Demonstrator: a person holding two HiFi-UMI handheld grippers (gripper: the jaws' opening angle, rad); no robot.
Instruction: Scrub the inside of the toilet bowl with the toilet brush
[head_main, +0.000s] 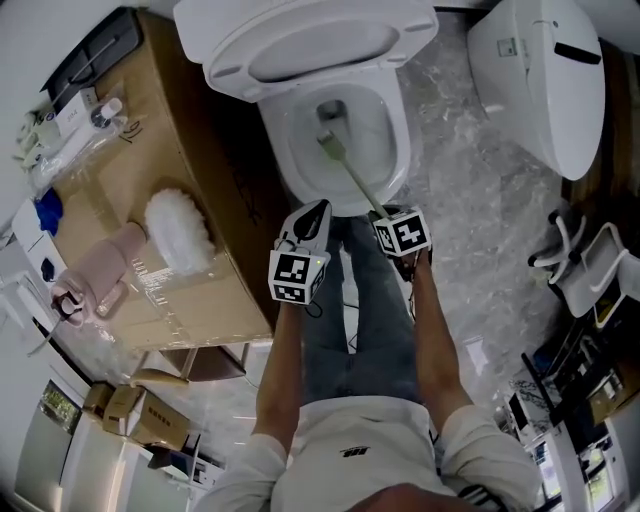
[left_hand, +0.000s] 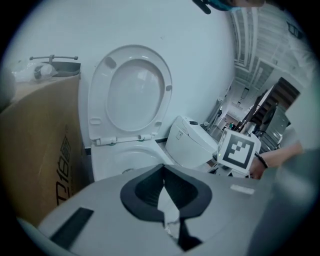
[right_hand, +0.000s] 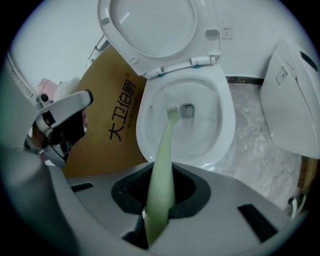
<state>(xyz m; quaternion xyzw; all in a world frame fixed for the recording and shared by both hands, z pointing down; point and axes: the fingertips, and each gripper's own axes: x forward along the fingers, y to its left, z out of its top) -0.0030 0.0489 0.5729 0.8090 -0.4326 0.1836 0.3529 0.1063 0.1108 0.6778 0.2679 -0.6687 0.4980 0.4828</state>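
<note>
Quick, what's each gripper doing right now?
Left gripper: closed, holding nothing.
Right gripper: closed on the toilet brush, its head inside the toilet bowl.

A big brown box (head_main: 215, 150) had a fluffy white duster (head_main: 180, 232) on top. A pink thing (head_main: 105, 272) lay just beside it. The floor (head_main: 470, 210) was gray stone.

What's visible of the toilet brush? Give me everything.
The toilet brush is pale green and plastic-looking: a long slim handle that widens toward the grip end, and a small head with short pale bristles. The right tool is shut on the wide end of the handle. The brush slants forward and down over the front rim into the toilet bowl, its head low inside, just beside the drain opening. Whether the bristles press on the porcelain cannot be told. Nothing else touches it.
</note>
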